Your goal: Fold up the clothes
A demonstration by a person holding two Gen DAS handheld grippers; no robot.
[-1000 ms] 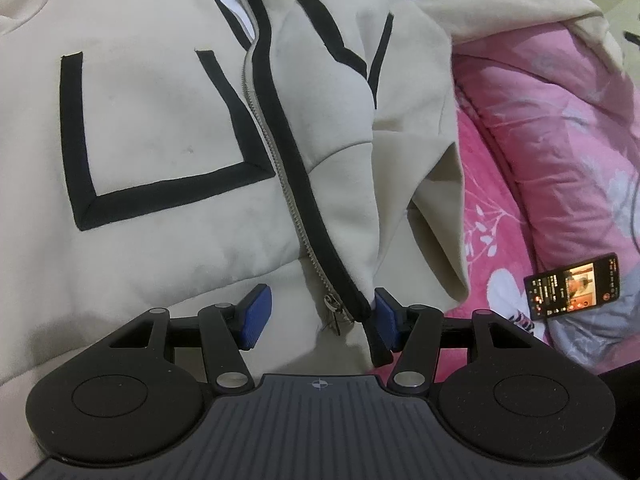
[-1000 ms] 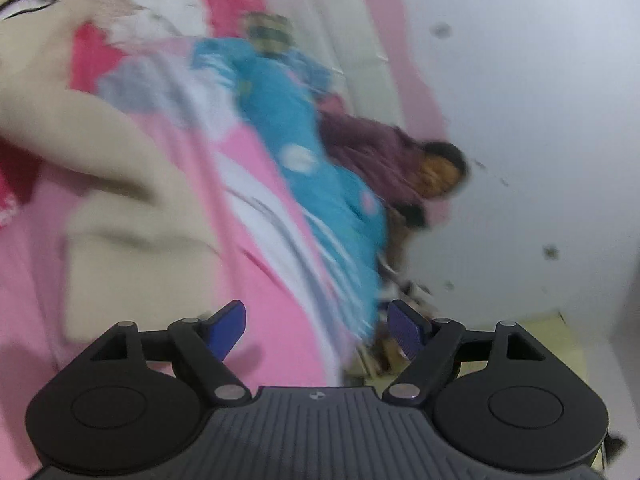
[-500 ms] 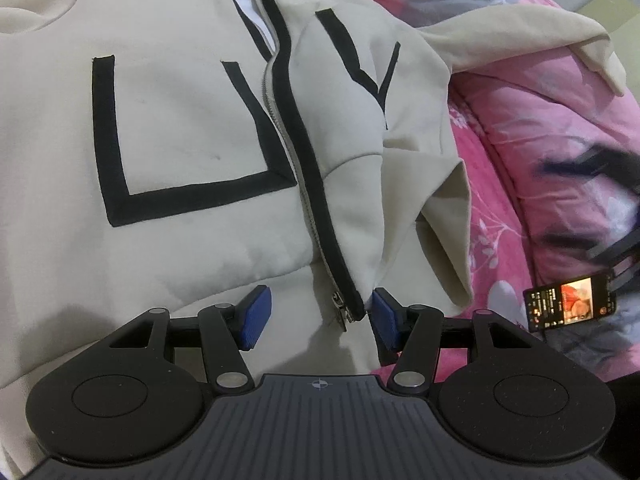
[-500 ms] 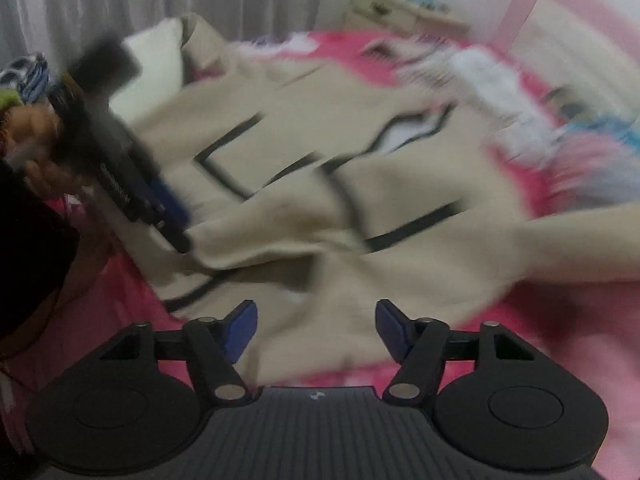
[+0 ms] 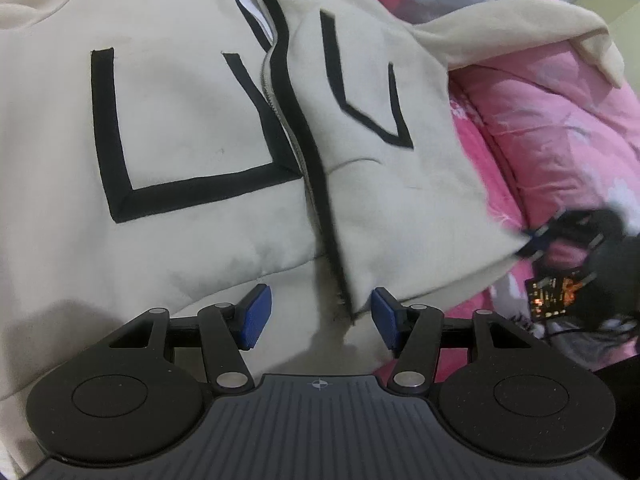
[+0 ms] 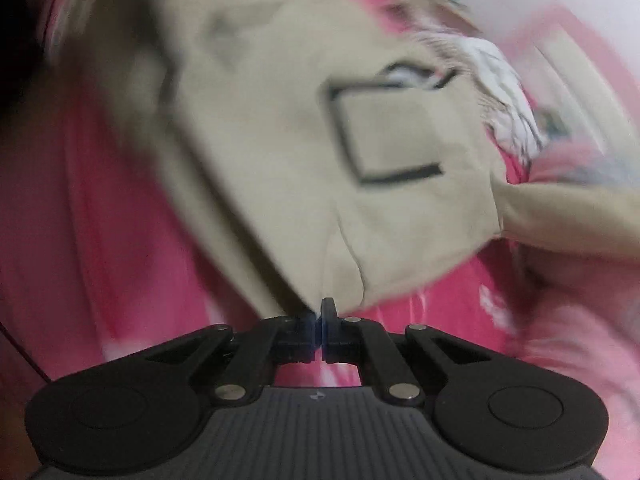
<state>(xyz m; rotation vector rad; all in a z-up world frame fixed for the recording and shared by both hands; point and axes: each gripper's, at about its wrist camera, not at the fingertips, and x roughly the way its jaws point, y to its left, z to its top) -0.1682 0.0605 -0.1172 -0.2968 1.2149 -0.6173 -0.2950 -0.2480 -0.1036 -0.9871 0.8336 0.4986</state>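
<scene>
Cream zip-up hoodie [image 5: 192, 128] with black line trim lies front-up on the bed, filling the left and centre of the left wrist view; zipper [image 5: 316, 200] runs from top centre down to the hem at lower centre, partly open at the bottom. One sleeve [image 5: 520, 32] stretches toward the upper right of that frame, over the pink floral quilt [image 5: 560, 128]. Left gripper [image 5: 320, 318] sits low over the hem, jaws wide, blue pads [image 5: 254, 316] either side of the zipper's lower end, nothing between them; can't tell whether they touch the cloth. Right front panel's lower corner is drawn out to the right edge of the frame, where the right gripper [image 5: 536, 240] shows as a dark blurred shape pinching it. Right wrist view confirms: right gripper [image 6: 320, 324] jaws closed on the hoodie [image 6: 320, 160] corner, fabric fanning up and away from the pinch into mid-frame, black rectangular trim visible at centre right; heavy motion blur, so fine detail is unreadable. Pink quilt [image 6: 100, 220] fills the left and lower right of that view. A phone [image 5: 556, 294] with lit screen lies on the quilt at the right edge of the left wrist view, just below the right gripper, partly hidden by it.
</scene>
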